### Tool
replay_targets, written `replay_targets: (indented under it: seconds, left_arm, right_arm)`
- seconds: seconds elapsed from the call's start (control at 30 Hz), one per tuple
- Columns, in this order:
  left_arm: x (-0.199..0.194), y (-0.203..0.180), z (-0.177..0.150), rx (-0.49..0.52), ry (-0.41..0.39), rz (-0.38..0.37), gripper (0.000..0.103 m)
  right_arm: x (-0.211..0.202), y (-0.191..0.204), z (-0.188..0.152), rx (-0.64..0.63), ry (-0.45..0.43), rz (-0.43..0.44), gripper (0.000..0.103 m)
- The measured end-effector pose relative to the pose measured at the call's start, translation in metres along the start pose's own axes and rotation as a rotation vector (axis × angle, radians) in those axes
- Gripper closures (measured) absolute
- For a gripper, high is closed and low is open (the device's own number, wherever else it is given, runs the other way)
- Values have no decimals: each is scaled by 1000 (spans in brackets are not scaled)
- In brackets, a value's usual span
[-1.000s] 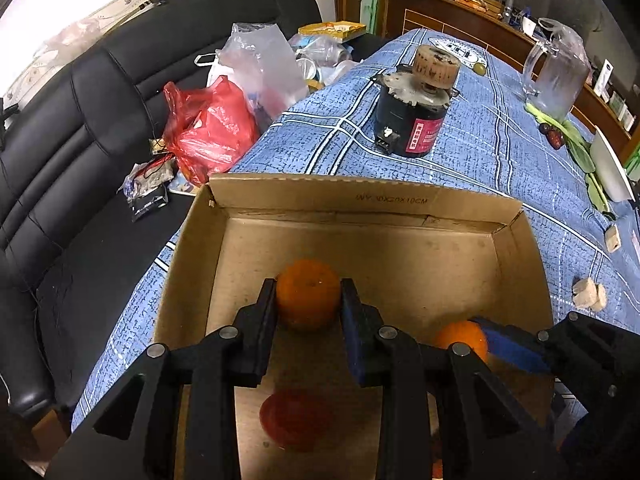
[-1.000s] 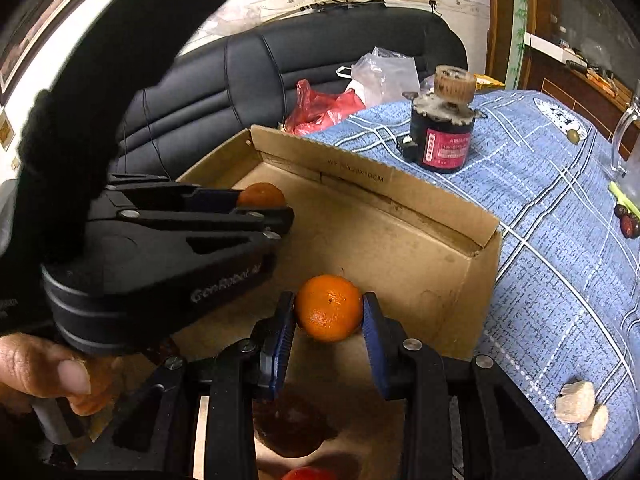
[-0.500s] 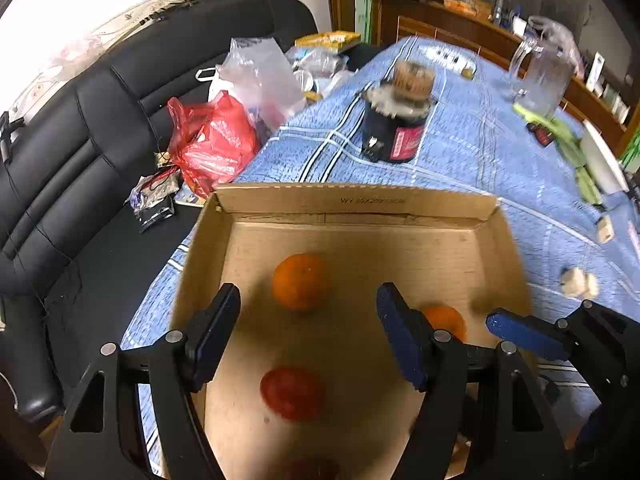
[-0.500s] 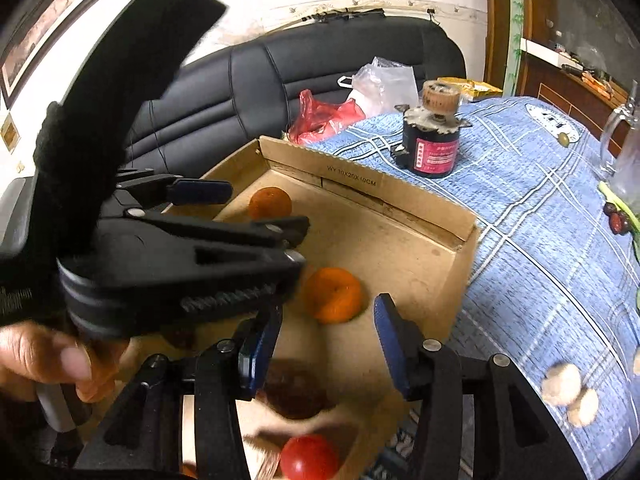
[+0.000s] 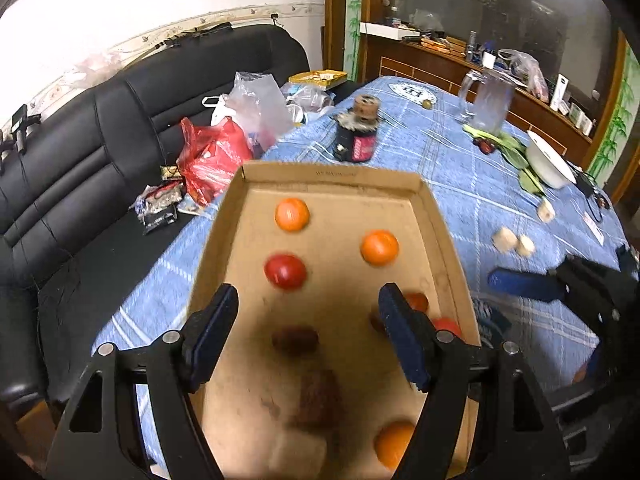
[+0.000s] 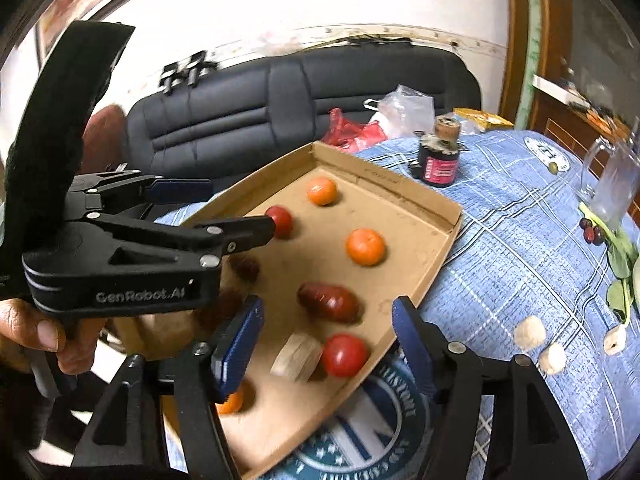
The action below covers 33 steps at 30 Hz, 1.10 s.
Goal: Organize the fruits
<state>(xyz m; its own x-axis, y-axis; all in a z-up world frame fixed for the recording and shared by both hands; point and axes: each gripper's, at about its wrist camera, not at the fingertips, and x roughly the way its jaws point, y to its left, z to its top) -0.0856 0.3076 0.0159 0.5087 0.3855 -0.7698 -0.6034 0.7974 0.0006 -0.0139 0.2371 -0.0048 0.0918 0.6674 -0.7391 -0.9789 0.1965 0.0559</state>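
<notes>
A shallow cardboard box is seen on the blue checked worktop, its long axis running away from both cameras toward the black motor that stands just beyond its far wall. Inside the box, two oranges are laid near the far end, one on the left and one on the right, well apart from each other. A red tomato is placed just behind the left orange. A dark oblong fruit is seen lying mid-box with its long axis set across the box, roughly level; a second tomato and a pale wooden block are found touching near the right wall. Another orange is partly hidden at the near end. The left gripper is held above the box with its fingers spread wide and nothing between them; the right gripper is likewise spread wide and empty. Compared with a second ago, both oranges have been released onto the box floor, and both grippers have been drawn back and raised, so that more of the box is shown. A black sofa with bags on it is seen to the left.
</notes>
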Motion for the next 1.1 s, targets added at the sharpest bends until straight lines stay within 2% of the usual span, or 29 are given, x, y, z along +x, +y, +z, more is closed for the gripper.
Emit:
replay_targets:
  seconds: [0.13,0.2,0.37,0.47,0.57,0.9,0.97,1.1]
  left_arm:
    - [-19,0,-25,-14,-8,-17,29]
    - [-25,-1,-37,-8,-8,-2,23]
    - [-39,-4,-59,29,0,64,23]
    - [-48,-6,-67,30,2,68,23]
    - [-57,-12,-76,56,-16,83,18]
    - [-81,-15,-91,63,-43,122,18]
    - [-80,-18,-93,86,-23,124,18]
    - [-89,-23,-97,105,-51,132,18]
  right_arm:
    - [-6,2,-14,-32,18,-25,26]
    - [-11,-1,-21,-21,20,-25,24]
    - [-24,-4,-35,-17,30,-15,20]
    - [-30,-2,-41,-39,54,-12,18]
    - [-39,5,-47,-89,59,9,15]
    - [-63,49,-64,-330,59,82,15]
    - [-65,57,-67,-374,67,84,14]
    - [-67,68,-70,-429,71,68,14]
